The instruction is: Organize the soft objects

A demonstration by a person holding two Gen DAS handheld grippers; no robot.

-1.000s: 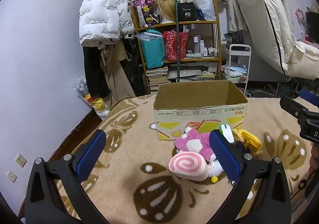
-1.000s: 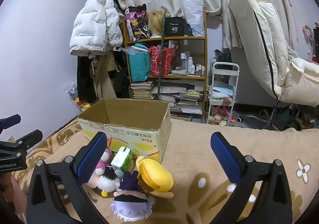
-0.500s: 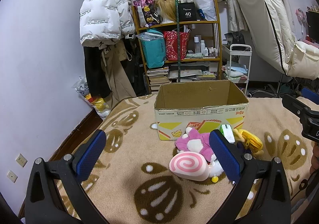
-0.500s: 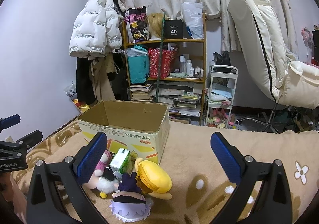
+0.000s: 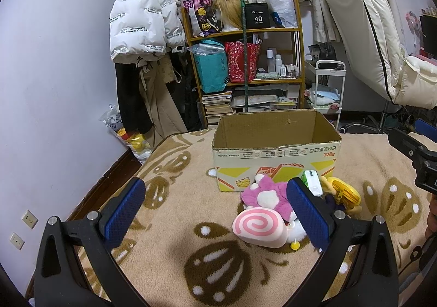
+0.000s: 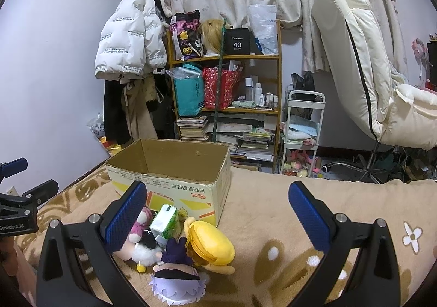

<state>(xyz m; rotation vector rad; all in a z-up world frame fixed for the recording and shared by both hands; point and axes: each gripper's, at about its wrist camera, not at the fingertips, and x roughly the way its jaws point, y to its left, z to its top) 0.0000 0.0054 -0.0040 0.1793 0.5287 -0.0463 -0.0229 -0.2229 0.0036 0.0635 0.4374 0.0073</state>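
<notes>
An open cardboard box [image 5: 275, 154] stands on the patterned blanket; it also shows in the right wrist view [image 6: 174, 184]. In front of it lie soft toys: a pink swirl roll cushion [image 5: 259, 227], a pink and white plush [image 5: 263, 195], a green and white tissue pack [image 5: 311, 182] [image 6: 164, 221], a yellow plush [image 5: 341, 192] [image 6: 211, 243] and a purple-haired doll [image 6: 174, 277]. My left gripper [image 5: 215, 211] is open and empty, above the blanket, left of the toys. My right gripper [image 6: 218, 214] is open and empty, over the yellow plush.
The beige blanket [image 5: 169, 197] with brown patterns covers the surface. Behind stand a wooden shelf [image 5: 245, 66] with bags and books, a white puffer jacket [image 5: 139, 23] on the wall, a small white cart [image 5: 326, 88] and a cream recliner [image 5: 382, 42].
Both views have shifted very slightly; the grippers stay open and the toys and box have not moved.
</notes>
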